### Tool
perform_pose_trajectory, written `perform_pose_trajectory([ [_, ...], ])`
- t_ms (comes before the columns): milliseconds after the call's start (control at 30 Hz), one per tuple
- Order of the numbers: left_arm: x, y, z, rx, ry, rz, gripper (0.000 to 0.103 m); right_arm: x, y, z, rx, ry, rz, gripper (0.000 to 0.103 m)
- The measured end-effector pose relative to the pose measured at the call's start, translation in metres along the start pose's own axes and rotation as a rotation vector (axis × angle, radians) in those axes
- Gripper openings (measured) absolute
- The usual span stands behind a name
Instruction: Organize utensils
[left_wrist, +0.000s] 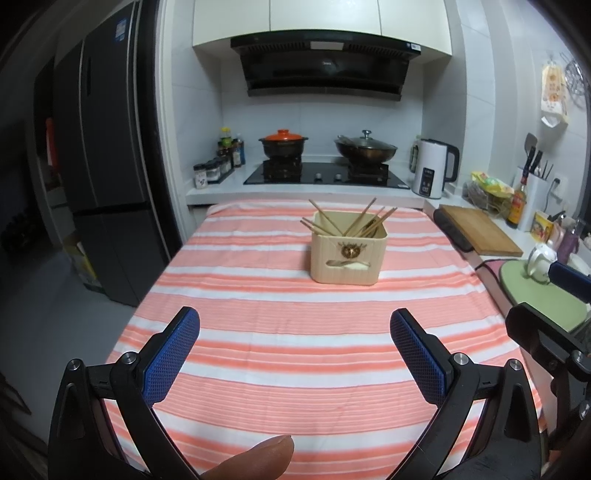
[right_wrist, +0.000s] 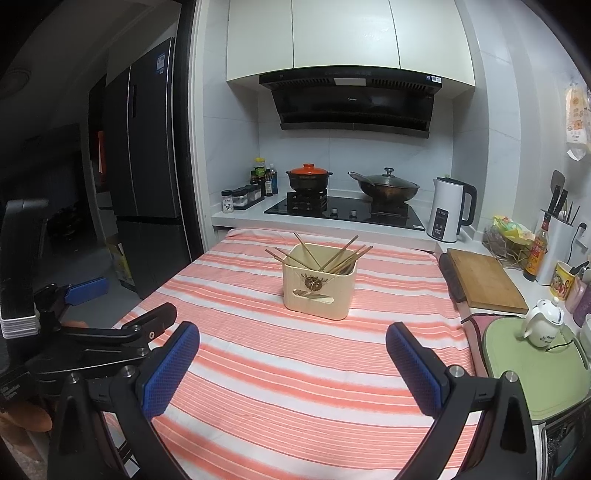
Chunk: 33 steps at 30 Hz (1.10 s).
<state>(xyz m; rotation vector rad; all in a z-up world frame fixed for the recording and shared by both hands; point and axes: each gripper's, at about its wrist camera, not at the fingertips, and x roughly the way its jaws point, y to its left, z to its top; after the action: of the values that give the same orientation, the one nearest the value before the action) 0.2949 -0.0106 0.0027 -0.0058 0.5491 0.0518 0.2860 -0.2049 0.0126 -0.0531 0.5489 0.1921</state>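
Observation:
A cream utensil box (left_wrist: 346, 254) stands on the far middle of the table with the pink-and-white striped cloth (left_wrist: 258, 332). Several wooden chopsticks (left_wrist: 354, 221) lean inside it. The box (right_wrist: 317, 291) and chopsticks (right_wrist: 325, 256) also show in the right wrist view. My left gripper (left_wrist: 294, 332) is open and empty, above the near part of the cloth, well short of the box. My right gripper (right_wrist: 292, 347) is open and empty too, at a similar distance. The left gripper's body (right_wrist: 110, 332) shows at the left of the right wrist view.
Behind the table is a counter with a stove (left_wrist: 325, 173), a clay pot (left_wrist: 283, 142), a wok (left_wrist: 365, 147) and a white kettle (left_wrist: 432, 168). A wooden cutting board (left_wrist: 480, 229), a green mat (right_wrist: 535, 369) with a small teapot (right_wrist: 543, 321) are at right. A dark fridge (left_wrist: 107, 147) stands at left.

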Motion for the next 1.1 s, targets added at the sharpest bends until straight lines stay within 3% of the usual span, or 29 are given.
perform_pose_trajectory([
  [1100, 0.0027, -0.0027, -0.0035, 0.008, 0.007, 0.0, 0.103, 0.0007, 0.0003, -0.0004, 0.008, 0.007, -0.002, 0.103],
])
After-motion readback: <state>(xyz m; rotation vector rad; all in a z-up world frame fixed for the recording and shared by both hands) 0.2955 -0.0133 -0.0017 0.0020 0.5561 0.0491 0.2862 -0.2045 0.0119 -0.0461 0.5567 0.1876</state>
